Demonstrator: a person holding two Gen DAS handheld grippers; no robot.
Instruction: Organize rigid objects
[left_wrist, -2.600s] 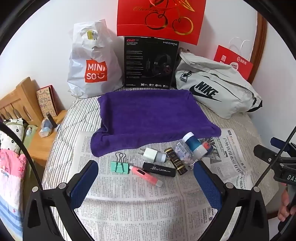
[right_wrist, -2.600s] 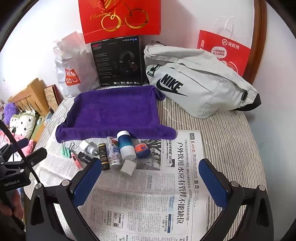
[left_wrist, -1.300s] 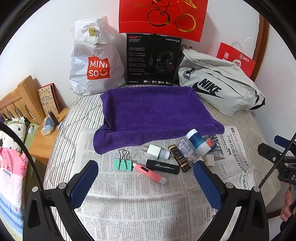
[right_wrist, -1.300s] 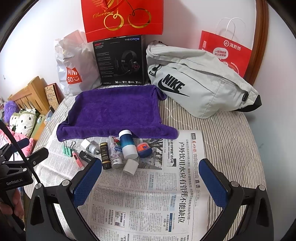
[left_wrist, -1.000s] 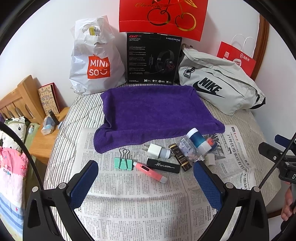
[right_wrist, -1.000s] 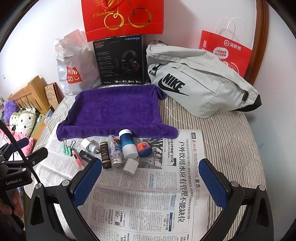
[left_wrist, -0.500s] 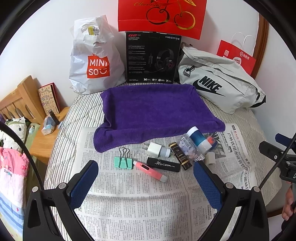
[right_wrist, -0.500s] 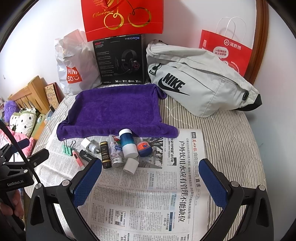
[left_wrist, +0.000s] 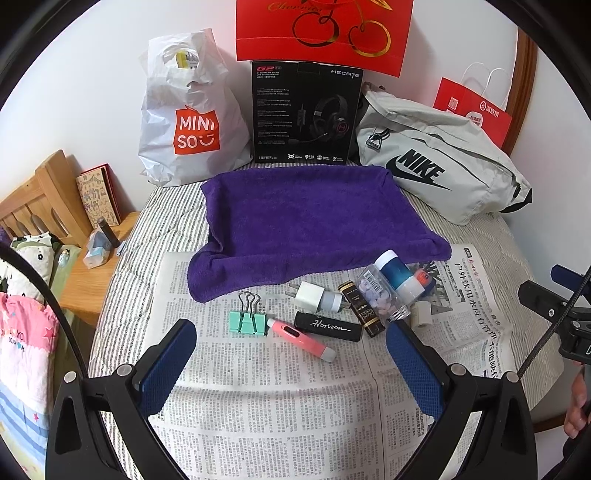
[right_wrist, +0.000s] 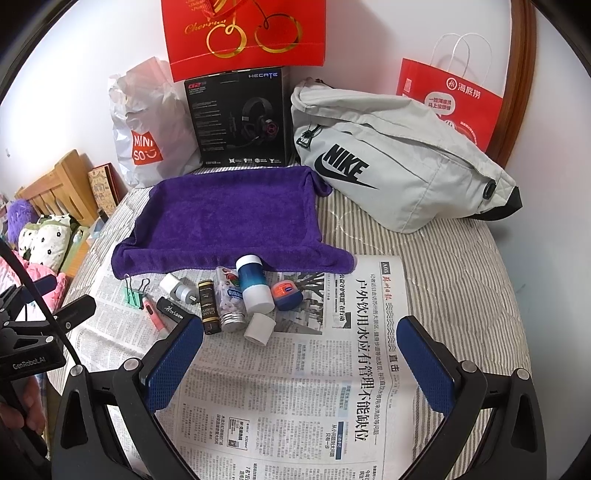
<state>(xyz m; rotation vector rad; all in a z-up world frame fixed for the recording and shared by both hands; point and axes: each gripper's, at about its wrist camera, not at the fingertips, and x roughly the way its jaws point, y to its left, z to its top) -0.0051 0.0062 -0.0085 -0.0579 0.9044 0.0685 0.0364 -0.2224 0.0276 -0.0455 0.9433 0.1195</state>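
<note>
A row of small objects lies on newspaper (left_wrist: 280, 398) in front of a purple towel (left_wrist: 310, 214): a green binder clip (left_wrist: 248, 321), a pink tube (left_wrist: 301, 339), a black Horizon stick (left_wrist: 328, 326), a white charger plug (left_wrist: 314, 295), a dark gold-lettered tube (left_wrist: 364, 313), a clear pill bottle (left_wrist: 382, 297), a blue-and-white bottle (left_wrist: 399, 278), an orange-lidded tin (right_wrist: 287, 293) and a small white cap (right_wrist: 259, 328). My left gripper (left_wrist: 291, 360) is open and empty, just short of the row. My right gripper (right_wrist: 299, 360) is open and empty over the newspaper (right_wrist: 295, 387).
Behind the towel stand a white Miniso bag (left_wrist: 188, 110), a black headset box (left_wrist: 304, 110), a grey Nike bag (left_wrist: 439, 170) and red paper bags (right_wrist: 448, 101). A wooden bedside stand (left_wrist: 88, 266) is at the left. The striped bed edge drops off at the right.
Both grippers have drifted only slightly; the view has shifted a little toward the objects. Nothing on the newspaper has moved.
</note>
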